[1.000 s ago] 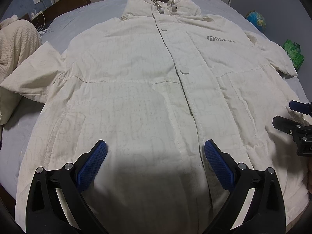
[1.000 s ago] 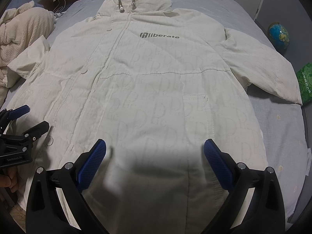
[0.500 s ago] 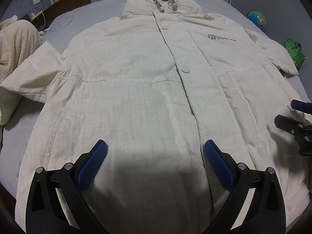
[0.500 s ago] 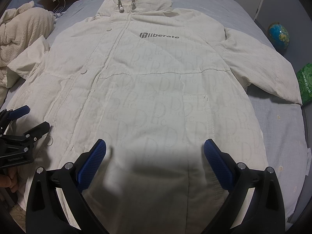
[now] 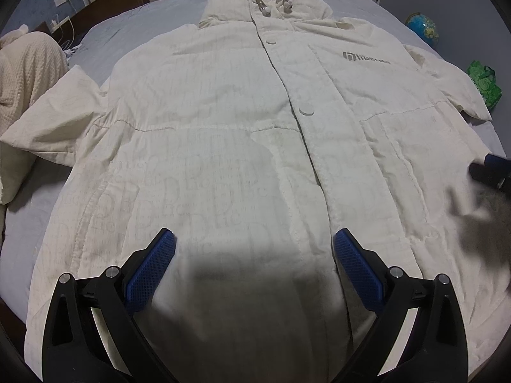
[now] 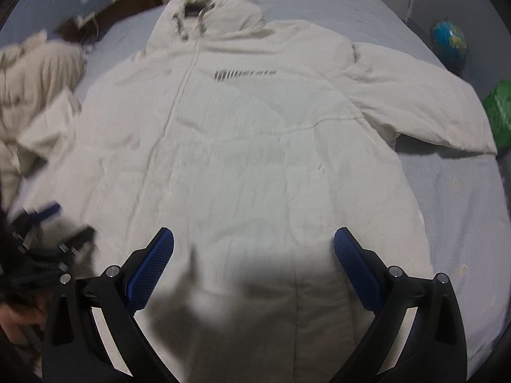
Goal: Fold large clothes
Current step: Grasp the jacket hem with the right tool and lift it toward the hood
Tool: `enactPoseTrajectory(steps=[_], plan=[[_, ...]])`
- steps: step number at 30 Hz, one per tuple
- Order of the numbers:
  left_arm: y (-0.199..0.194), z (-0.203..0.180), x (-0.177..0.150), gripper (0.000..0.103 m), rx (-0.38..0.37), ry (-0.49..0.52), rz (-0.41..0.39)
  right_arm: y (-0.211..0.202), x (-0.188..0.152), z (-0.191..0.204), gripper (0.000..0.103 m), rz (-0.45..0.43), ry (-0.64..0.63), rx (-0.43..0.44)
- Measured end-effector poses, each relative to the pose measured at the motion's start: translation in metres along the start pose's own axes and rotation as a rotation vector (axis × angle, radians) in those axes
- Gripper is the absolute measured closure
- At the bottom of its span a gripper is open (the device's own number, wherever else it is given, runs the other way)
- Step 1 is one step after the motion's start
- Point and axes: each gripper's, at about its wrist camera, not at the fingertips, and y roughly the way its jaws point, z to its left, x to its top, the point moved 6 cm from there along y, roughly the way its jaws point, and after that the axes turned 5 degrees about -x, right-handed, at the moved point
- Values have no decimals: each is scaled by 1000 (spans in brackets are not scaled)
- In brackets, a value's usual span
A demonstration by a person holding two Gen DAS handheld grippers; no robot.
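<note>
A cream hooded jacket lies face up and flat across a bed with a grey-blue sheet, hood at 12 o'clock and hem at 6 o'clock under the cameras. Its front is closed with round snaps, two drawstrings hang from the hood, a grey logo sits on the chest at 2 o'clock, and faint tone-on-tone lettering covers the lower panels. Both sleeves are spread outward, toward 9 and 3 o'clock.

The left gripper hovers over the hem with its blue-padded fingers spread wide, holding nothing. The right gripper, seen through a motion-blurred view, is likewise spread and empty above the hem.

A beige knitted blanket is bunched at 9 o'clock on the bed. Off the bed at 2 o'clock stand a blue globe and a green bag. A dark wooden headboard and a wall socket sit at 11 o'clock.
</note>
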Motion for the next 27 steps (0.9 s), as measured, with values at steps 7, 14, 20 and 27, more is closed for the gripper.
enactPoseTrajectory(steps=[7,14,20,27], plan=[[6,0,-2,5,9,6,23,-23,43,-77,7,-51,181,65],[12,0,-3,5,15,12,42,-27,65,-205,12,-93,445,56],[17,-1,0,5,20,11,42,-15,63,-306,15,-130,694,85],[23,-2,7,5,18,12,32,13,62,-370,30,-143,898,151]])
